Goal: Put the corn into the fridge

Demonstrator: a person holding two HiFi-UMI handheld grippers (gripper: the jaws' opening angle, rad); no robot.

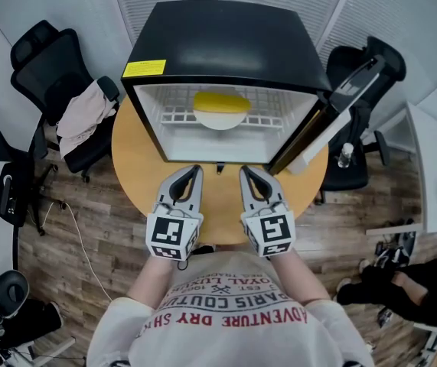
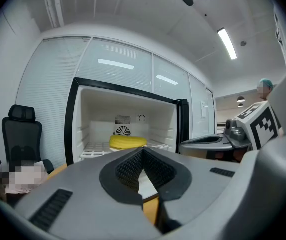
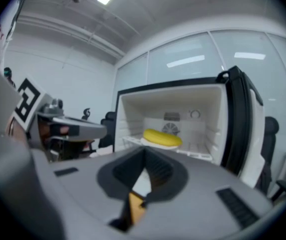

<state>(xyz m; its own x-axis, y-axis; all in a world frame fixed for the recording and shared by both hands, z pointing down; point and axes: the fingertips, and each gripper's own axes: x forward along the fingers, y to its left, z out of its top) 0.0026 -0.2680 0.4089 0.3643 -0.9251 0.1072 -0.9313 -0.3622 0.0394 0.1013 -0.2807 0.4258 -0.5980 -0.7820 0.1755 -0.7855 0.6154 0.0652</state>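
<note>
Head view: black mini fridge point(image 1: 226, 44) sits on the far part of a round wooden tabletop point(image 1: 138, 163). Its door point(image 1: 317, 132) is swung open to the right. Corn point(image 1: 222, 100) lies on a white plate point(image 1: 220, 120) on the wire shelf point(image 1: 275, 112) inside the fridge, about mid-width. Left gripper point(image 1: 196, 171) and right gripper point(image 1: 245, 173) are side by side over the near edge of the tabletop, both pointing at the fridge opening. Corn is ahead of both and well apart from them. Wood-plank floor point(image 1: 88, 220). Black office chair point(image 1: 46, 63) at left with a cloth point(image 1: 84, 113) draped on it, another chair point(image 1: 367, 67) at right behind the door.

Left gripper view: jaws closed tip to tip, nothing between them point(image 2: 143, 150). Corn point(image 2: 126, 142) is straight ahead and slightly left, inside the white fridge interior, with a round fan grille point(image 2: 122, 131) behind it. Glass partition walls and ceiling strip lights behind.

Right gripper view: jaws pressed together, empty point(image 3: 144, 152). Corn point(image 3: 162, 138) is ahead and slightly right on the shelf, not touched. Open door edge stands at right. Bit of tabletop shows under the jaws.
</note>
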